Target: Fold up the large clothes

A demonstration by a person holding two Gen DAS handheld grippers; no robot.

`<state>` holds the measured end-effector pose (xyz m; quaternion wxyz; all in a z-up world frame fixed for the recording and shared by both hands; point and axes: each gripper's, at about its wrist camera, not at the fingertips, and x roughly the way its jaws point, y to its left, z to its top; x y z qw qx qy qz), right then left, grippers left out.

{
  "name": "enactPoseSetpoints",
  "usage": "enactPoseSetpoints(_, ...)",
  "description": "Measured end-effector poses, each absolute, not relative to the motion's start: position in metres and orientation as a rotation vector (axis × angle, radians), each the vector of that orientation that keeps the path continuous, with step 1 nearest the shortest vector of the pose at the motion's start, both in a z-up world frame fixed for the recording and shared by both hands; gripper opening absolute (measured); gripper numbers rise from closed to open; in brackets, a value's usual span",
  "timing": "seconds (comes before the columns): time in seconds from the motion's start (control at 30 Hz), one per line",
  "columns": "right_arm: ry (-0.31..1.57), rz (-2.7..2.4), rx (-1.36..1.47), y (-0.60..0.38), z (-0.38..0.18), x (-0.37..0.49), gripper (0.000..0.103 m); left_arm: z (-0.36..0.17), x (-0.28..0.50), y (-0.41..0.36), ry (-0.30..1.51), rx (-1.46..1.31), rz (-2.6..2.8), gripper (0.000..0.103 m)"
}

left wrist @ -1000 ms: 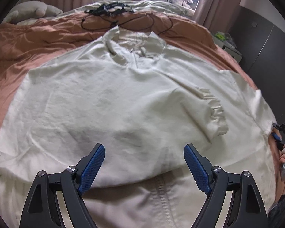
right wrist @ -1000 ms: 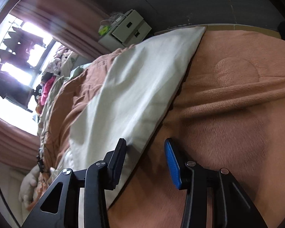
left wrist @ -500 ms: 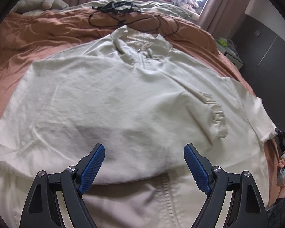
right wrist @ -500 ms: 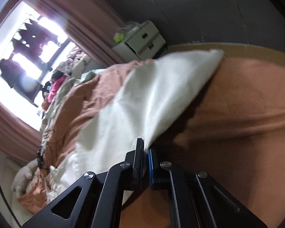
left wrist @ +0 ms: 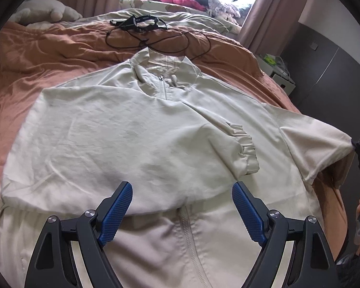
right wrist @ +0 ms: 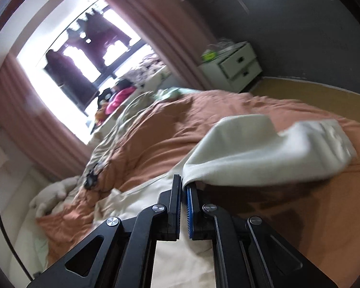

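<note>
Jacket: cream, zip-front, lay spread on the bed, collar toward 12 o'clock.
Bed: covered by a rust-brown blanket.
Left gripper: released, blue pads wide apart above the hem at 6 o'clock.
Right gripper: clenched on the jacket's edge, lifted off the blanket at 3 o'clock.
Cable: black, just beyond the collar.

The black right gripper, open around the edge of the cream zip-front jacket's sleeve a second ago, has clamped shut on it and lifted it clear of the rust-orange bed cover, which it previously lay flat against.
</note>
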<state>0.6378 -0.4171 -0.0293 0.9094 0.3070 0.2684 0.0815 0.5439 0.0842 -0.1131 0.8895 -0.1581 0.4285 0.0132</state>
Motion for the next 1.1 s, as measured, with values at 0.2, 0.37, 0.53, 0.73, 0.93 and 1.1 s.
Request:
enactPoseSetpoints(0.2,0.582,0.287,0.600,-0.361,-0.031,0.634,0.005,-0.102,0.528,0.085,0.877,-0.335,0.016,0.086)
enactPoseSetpoints(0.37,0.653,0.365,0.564,-0.314,-0.044,0.635,0.005,-0.100,0.516,0.094,0.877,-0.412,0.043,0.086)
enactPoseSetpoints(0.53,0.804,0.427,0.511,-0.267,-0.080,0.643,0.005,-0.112,0.503,0.101,0.897,-0.460,0.078,0.086)
enactPoseSetpoints(0.73,0.967,0.438,0.441,-0.230,-0.120,0.643,0.012,-0.132,0.502,0.115,0.915,-0.487,0.142,0.086)
enactPoseSetpoints(0.93,0.987,0.450,0.498,-0.238,-0.123,0.614,0.065,-0.139,0.510,0.108,0.916,-0.479,0.121,0.086)
enactPoseSetpoints(1.1,0.904,0.373,0.583,-0.281,-0.107,0.590,0.065,-0.138,0.512,0.095,0.915,-0.449,0.085,0.086)
